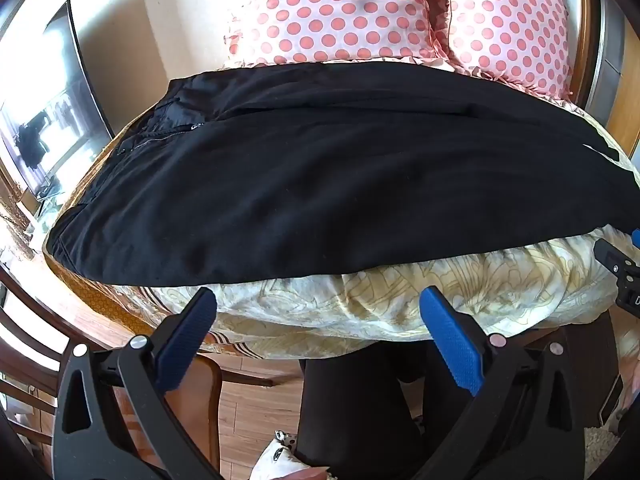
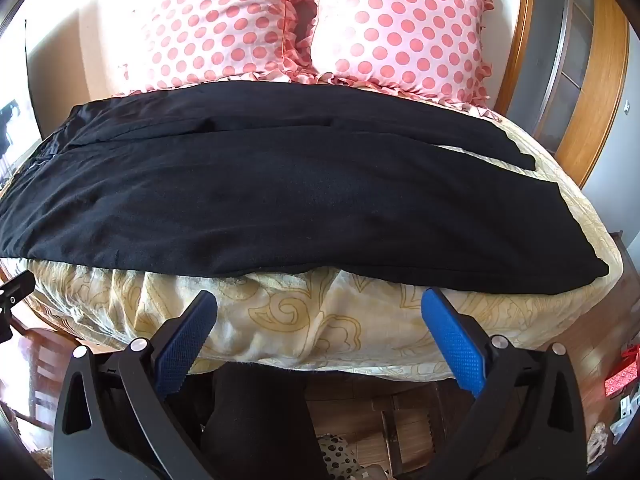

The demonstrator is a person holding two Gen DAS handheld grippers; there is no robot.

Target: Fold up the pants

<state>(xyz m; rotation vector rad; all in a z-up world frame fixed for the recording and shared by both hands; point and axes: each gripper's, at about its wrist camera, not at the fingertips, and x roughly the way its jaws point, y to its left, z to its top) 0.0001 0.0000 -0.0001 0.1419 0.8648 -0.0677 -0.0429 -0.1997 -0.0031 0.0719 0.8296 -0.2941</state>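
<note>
Black pants [image 1: 320, 176] lie flat across the bed, waist and zipper [image 1: 160, 140] at the left, leg ends at the right [image 2: 560, 268]. One leg lies over the other, with the far leg's hem [image 2: 524, 160] showing behind. My left gripper [image 1: 320, 304] hangs open just short of the pants' near edge, nothing between its blue pads. My right gripper [image 2: 320, 304] is also open and empty, over the bedspread before the leg part of the pants [image 2: 300, 200]. The right gripper's body [image 1: 620, 272] shows at the left wrist view's right edge.
A cream patterned bedspread [image 2: 300, 320] covers the bed. Two pink polka-dot pillows [image 2: 224, 24] [image 2: 404, 32] stand behind the pants. A wooden headboard [image 2: 600, 92] curves at the right. A person's dark-clad legs [image 1: 360, 412] stand at the bed's near edge on wooden floor. A mirror [image 1: 52, 112] is at the left.
</note>
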